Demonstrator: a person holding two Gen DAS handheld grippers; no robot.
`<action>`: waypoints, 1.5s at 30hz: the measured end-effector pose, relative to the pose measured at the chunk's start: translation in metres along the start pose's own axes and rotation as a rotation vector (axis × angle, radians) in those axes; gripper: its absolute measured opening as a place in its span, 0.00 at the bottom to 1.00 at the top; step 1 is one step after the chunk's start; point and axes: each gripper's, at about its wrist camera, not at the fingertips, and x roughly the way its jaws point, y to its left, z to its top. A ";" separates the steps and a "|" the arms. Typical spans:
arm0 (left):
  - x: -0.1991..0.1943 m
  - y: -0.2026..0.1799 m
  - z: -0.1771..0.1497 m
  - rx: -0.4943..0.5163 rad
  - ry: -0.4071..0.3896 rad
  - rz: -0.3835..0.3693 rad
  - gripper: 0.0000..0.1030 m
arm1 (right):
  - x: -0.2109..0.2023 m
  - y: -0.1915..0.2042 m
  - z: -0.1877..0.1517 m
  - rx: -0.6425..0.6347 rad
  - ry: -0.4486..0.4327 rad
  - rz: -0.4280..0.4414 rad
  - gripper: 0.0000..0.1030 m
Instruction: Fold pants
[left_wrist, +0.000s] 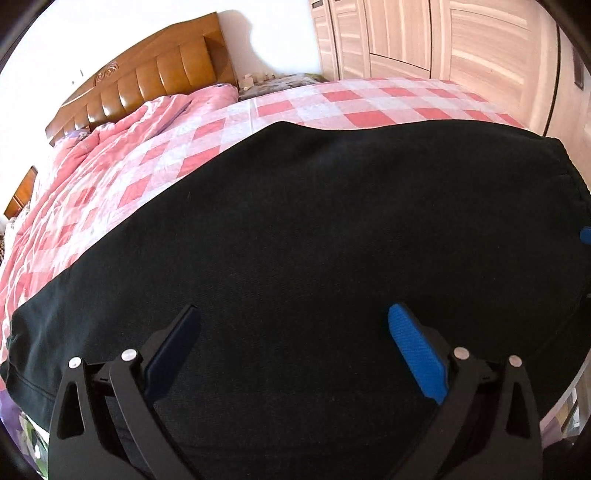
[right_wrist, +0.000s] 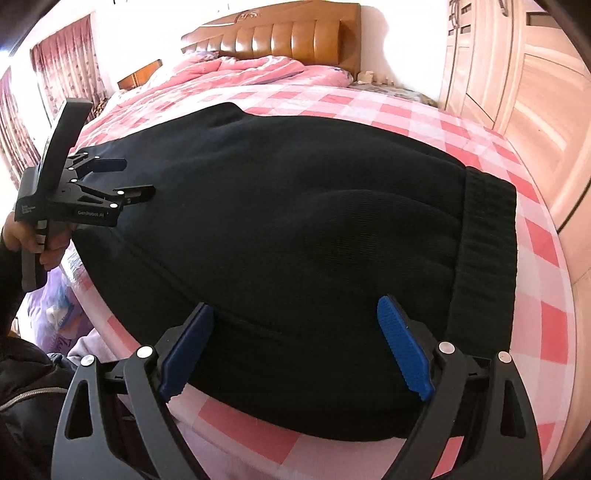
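1. Pants (right_wrist: 295, 236) lie flat on the bed (right_wrist: 424, 110), black, already doubled lengthwise by the look of it. Ribbed waistband (right_wrist: 487, 236) sits at the right end; leg end runs off to the left, near the bed's side edge.
2. Right tongs (right_wrist: 295, 347) are spread wide w/ nothing between the blue pads; they hover over the near hem of the cloth, close to the waistband.
3. Left tongs (left_wrist: 295, 350) are also spread, empty, above the mid-leg stretch. In the right wrist view I see them at far left (right_wrist: 125, 177), a hand (right_wrist: 33, 240) on the grip.
4. My read: step in hand = setting up the next pinch for a crosswise fold. Neither side grips yet.
5. To do it well, I'd bring each pair down onto the near edge and catch all layers, not just the top one. I'd keep both grabs on the same edge line so the fold stays square.
6. Thick knit, so it prob. bunches; a shallow bite may slip.
7. Edges: the near hem lies close to the bed's front edge (right_wrist: 258, 435). Cloth pulled toward me could slide off.
8. Open room: lots of bare checked sheet (left_wrist: 332, 103) beyond the pants and toward the wardrobe (left_wrist: 461, 44). The crumpled pink quilt (left_wrist: 147, 118) by the headboard (left_wrist: 166, 77) is well apart, no obstacle.
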 end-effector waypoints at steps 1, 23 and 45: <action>0.000 0.000 -0.001 -0.003 -0.001 -0.006 0.99 | -0.001 0.000 -0.001 0.004 0.001 -0.005 0.84; -0.022 0.060 -0.008 -0.100 -0.066 0.044 0.99 | 0.019 0.067 0.084 -0.027 -0.001 -0.062 0.89; 0.076 0.228 0.022 -0.363 0.108 0.092 0.99 | 0.185 0.180 0.217 -0.174 0.070 0.104 0.96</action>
